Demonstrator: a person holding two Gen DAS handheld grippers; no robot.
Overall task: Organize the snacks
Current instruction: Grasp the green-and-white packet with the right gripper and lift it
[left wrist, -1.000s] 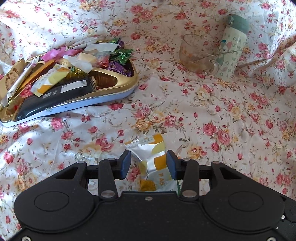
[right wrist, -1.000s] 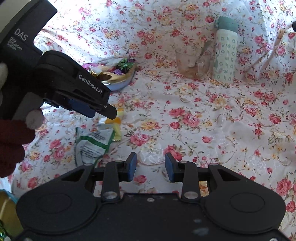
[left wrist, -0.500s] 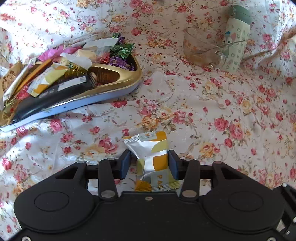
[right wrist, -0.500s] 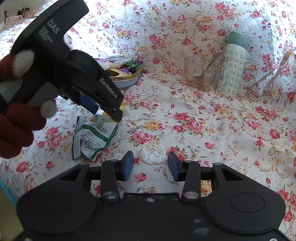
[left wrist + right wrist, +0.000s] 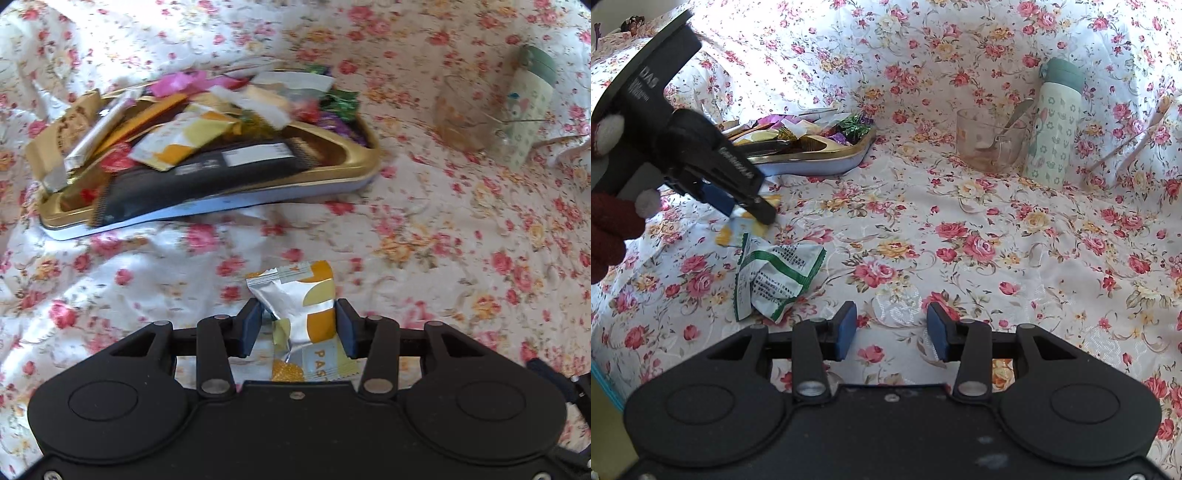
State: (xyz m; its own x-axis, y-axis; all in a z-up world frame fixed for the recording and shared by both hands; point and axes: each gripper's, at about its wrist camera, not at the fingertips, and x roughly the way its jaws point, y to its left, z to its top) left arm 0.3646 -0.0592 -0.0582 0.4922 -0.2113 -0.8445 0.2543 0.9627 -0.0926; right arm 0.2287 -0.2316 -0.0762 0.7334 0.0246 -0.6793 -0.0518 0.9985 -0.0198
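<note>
Floral bedsheet (image 5: pixel 960 236) everywhere, and I'm midway: my left gripper (image 5: pixel 298 325) is clamped on a silver-and-orange foil snack packet (image 5: pixel 299 302), carried just short of the gold oval tray (image 5: pixel 332 177) already heaped with sweets. My right gripper (image 5: pixel 892 328) has its jaws apart and nothing between them, near the crumpled green-and-white wrapper (image 5: pixel 775 277) left on the sheet

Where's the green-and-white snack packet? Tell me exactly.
In the right wrist view, the green-and-white packet lies crumpled on the floral cloth, lower left, just left of the right gripper, below the left gripper.
</note>
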